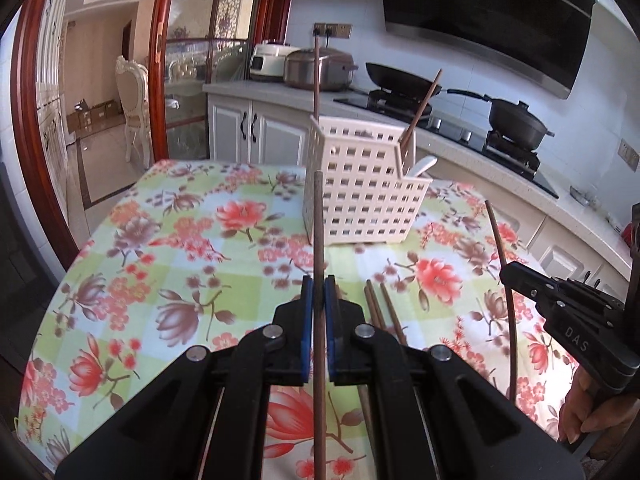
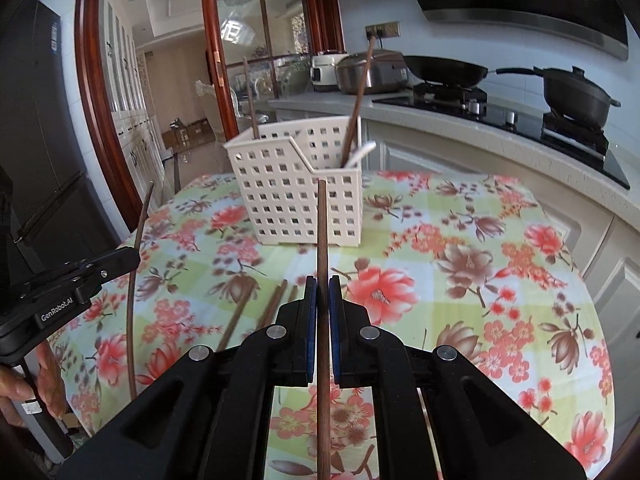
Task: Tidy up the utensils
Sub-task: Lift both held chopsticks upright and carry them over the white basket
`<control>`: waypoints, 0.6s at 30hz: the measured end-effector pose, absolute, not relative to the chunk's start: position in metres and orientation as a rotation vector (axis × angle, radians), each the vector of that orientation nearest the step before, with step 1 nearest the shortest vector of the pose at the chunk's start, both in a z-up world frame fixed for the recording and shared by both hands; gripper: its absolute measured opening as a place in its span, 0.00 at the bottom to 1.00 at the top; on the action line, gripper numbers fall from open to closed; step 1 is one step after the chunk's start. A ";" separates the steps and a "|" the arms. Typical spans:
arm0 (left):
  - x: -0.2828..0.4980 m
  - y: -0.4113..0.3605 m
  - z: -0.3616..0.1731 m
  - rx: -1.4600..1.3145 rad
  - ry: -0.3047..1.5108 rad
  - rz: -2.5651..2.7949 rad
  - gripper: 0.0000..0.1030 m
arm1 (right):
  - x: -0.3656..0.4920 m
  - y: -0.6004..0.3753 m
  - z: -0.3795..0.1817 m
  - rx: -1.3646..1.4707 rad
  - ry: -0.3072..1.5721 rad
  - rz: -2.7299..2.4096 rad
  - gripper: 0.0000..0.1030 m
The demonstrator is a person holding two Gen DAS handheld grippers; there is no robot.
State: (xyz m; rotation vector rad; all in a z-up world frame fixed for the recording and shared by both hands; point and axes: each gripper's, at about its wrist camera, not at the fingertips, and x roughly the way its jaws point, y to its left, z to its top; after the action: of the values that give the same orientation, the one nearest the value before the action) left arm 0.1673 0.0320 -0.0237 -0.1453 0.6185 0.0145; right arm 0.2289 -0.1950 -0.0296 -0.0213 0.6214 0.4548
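Left wrist view: looks forward and downward along its own closed black gripper (image 1: 319, 292), from left of the other.
Right wrist view: same forward-down angle, from the right.
Nearness: both close above the floral tablecloth (image 1: 168, 248).
Shared: white perforated plastic utensil basket (image 2: 298, 196), stove counter behind, probably the same loose chopsticks.

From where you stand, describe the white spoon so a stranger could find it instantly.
On the floral tablecloth stands a cream perforated utensil basket. The white spoon leans in its lower right compartment beside a tilted brown chopstick. It is the only white, curved utensil; everything else is a dark straight stick.
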 end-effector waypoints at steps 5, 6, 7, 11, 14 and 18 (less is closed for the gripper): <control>0.158 0.029 -0.011 -0.134 0.583 0.013 0.06 | 0.219 -0.193 -0.014 -0.026 0.570 0.471 0.06; 0.156 0.029 -0.008 -0.133 0.575 0.012 0.06 | 0.216 -0.193 -0.011 -0.028 0.558 0.474 0.06; 0.153 0.029 -0.005 -0.130 0.566 0.011 0.06 | 0.215 -0.193 -0.008 -0.031 0.548 0.475 0.06; 0.146 0.027 0.003 -0.116 0.537 0.008 0.06 | 0.207 -0.192 0.001 -0.040 0.512 0.482 0.06; 0.140 0.025 0.010 -0.103 0.515 0.008 0.06 | 0.202 -0.192 0.007 -0.047 0.493 0.484 0.06; 0.133 0.023 0.019 -0.095 0.491 0.007 0.06 | 0.194 -0.192 0.016 -0.053 0.463 0.486 0.06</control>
State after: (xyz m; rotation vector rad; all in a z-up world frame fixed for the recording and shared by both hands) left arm 0.1329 0.0229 0.0185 -0.0953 0.4913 0.0075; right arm 0.1944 -0.1920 0.0159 -0.0533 0.4626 0.4862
